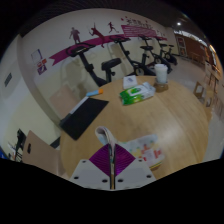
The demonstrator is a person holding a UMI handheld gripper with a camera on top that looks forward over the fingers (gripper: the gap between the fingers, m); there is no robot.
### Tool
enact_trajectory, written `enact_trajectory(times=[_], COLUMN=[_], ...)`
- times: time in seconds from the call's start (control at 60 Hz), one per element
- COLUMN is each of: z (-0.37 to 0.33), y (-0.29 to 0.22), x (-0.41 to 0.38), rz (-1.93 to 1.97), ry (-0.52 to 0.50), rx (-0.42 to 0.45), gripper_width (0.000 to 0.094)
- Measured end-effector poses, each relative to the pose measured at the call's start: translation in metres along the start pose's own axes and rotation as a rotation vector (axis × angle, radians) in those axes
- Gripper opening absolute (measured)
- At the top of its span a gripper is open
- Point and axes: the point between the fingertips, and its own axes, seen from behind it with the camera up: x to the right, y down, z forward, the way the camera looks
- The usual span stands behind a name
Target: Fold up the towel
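Gripper [112, 168] raised over the wooden table [120, 120], pads [101, 158] pressed together, nothing held. Towel? Possibly the dark cloth [84, 116] at eleven o'clock beyond the fingers, lying flat; hard to confirm. Approach step, seemingly. Next: descend, open, pinch one edge.

We see a room that mixes gym and workspace. Exercise bikes [108, 66] stand along a pale wall [60, 50] painted with magenta figures of people in motion [85, 33]. In front of them a wooden tabletop [110, 115] carries a dark flat mat [82, 117], a green-and-white packet [136, 94] and a white cup-like container [160, 73].
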Motion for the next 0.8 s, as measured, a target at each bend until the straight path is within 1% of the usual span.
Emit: enact_trajectory(times=[0.083,0.233,0.383,0.417,0.433,0.45,0.55,0.6,0.633,0.717,0.8], z=[0.005,0.024,0.052,0.052,0.054,0.052,0.038,0.020,0.004,-0.046,-0.103], y=[0.000,0.000,0.027,0.031,0.032,0.033,0.027,0.011,0.003,-0.013,-0.021], x=[0.047,0.122,0.155,0.161,0.161,0.162,0.167,0.164,0.159,0.145,0.130], rz=[-0.008,-0.153,-0.243,-0.252,-0.253,-0.255,-0.263,-0.257,-0.251,-0.260,-0.291], ry=[0.052,0.192,0.230,0.231,0.228,0.223,0.235,0.231,0.215,0.197,0.189], rx=[-0.016,-0.003,-0.046,-0.052,-0.052,-0.053,-0.043,-0.004,0.020,0.047,0.058], gripper_width=[0.0035,0.0043,0.0071,0.0093,0.0116,0.0162,0.0637,0.0875,0.0822,0.0868,0.0856])
